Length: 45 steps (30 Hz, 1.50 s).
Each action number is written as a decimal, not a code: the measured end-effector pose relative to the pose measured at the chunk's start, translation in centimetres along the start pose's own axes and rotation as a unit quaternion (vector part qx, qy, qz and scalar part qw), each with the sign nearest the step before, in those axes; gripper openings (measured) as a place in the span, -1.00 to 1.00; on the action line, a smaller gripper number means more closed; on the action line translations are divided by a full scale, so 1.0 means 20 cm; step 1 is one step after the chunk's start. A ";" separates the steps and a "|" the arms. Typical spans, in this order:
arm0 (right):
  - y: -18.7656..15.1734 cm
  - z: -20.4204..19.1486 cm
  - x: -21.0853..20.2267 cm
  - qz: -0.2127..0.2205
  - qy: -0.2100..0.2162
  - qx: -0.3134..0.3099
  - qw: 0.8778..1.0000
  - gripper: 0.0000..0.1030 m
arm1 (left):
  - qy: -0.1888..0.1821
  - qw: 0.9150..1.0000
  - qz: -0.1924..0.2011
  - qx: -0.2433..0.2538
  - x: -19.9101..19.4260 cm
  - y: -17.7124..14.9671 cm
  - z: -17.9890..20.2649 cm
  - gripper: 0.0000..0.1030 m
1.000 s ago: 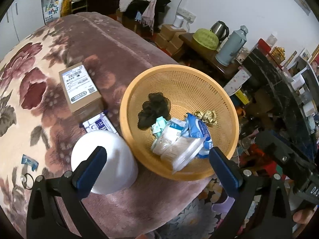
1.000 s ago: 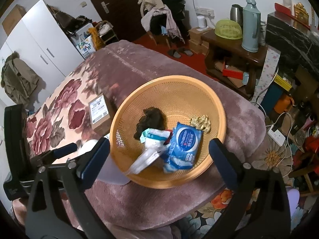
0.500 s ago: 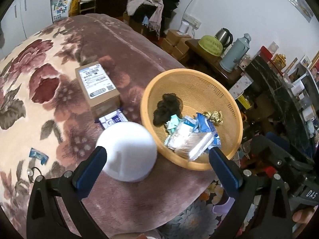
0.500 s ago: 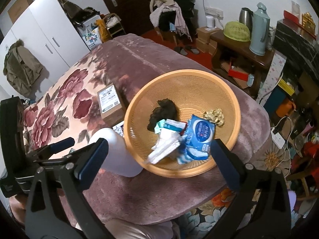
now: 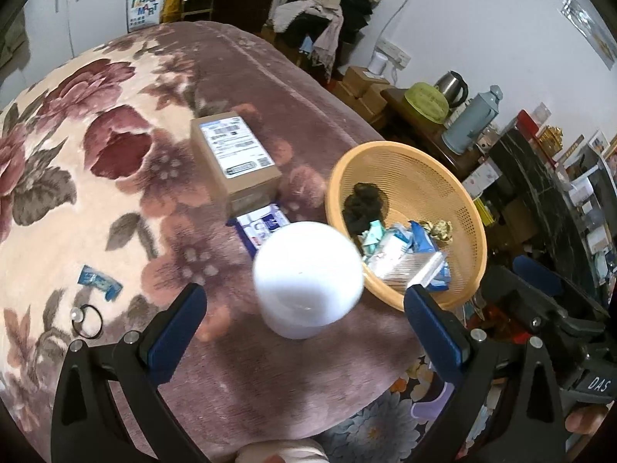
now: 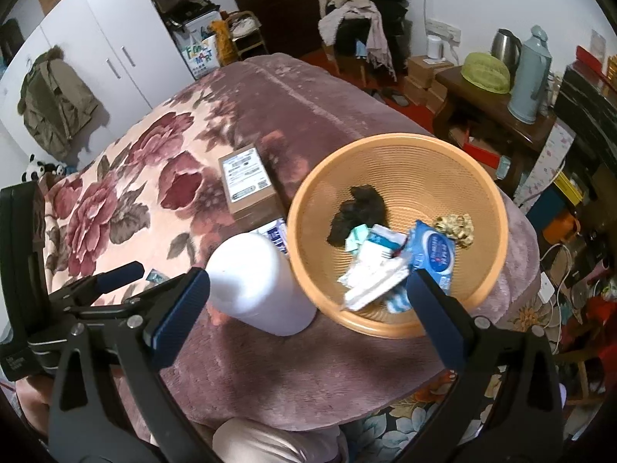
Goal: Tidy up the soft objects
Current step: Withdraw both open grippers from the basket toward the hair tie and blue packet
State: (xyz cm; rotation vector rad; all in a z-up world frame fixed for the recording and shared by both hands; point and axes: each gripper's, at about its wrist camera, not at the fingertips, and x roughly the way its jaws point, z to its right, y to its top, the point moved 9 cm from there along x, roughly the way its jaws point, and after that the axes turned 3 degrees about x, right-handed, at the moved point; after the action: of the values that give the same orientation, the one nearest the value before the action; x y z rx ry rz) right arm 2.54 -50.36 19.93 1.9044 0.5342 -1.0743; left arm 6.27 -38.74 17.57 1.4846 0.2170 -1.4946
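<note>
Several soft items already lie in the orange basket [image 6: 397,142]: a black cloth [image 6: 358,212], a blue wipes pack [image 6: 434,254], white packets [image 6: 372,270] and a gold scrunchie [image 6: 455,225]. On the blanket [image 5: 96,177] remain a small blue packet [image 5: 98,279], a hair ring [image 5: 86,320], a flat pack [image 5: 262,225], a white bottle [image 5: 308,277] and a box [image 5: 235,158], so I judge the sorting well along but unfinished. Both the left gripper [image 5: 304,299] and right gripper [image 6: 308,285] hang above with jaws wide apart, gripping nothing.

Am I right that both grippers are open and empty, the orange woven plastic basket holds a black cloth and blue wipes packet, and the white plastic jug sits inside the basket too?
Not quite. The white plastic jug stands on the floral blanket beside the orange woven plastic basket, not inside it; the right wrist view shows this. The rest holds: the black cloth and blue wipes packet lie in the basket, and the left gripper and right gripper are open and empty.
</note>
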 end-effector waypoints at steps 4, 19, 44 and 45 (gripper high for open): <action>-0.02 -0.09 0.02 -0.005 0.003 -0.014 1.000 1.00 | 0.003 1.000 0.002 -0.011 -0.03 -0.02 -0.09 0.99; -0.10 -0.37 0.10 -0.024 0.007 -0.056 0.998 1.00 | 0.012 0.999 0.008 -0.049 -0.10 -0.11 -0.38 0.99; -0.25 -0.81 0.28 -0.060 0.024 -0.122 0.990 1.00 | 0.039 0.993 0.006 -0.116 -0.13 -0.30 -0.91 0.99; -0.25 -0.83 0.29 -0.061 0.026 -0.125 0.990 1.00 | 0.041 0.992 0.005 -0.118 -0.13 -0.31 -0.93 0.99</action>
State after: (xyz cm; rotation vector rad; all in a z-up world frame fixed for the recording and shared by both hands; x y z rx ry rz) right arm 9.98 -33.89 16.99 1.7007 0.7861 -0.9875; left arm 13.60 -21.10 12.39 1.3543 0.4212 -1.3501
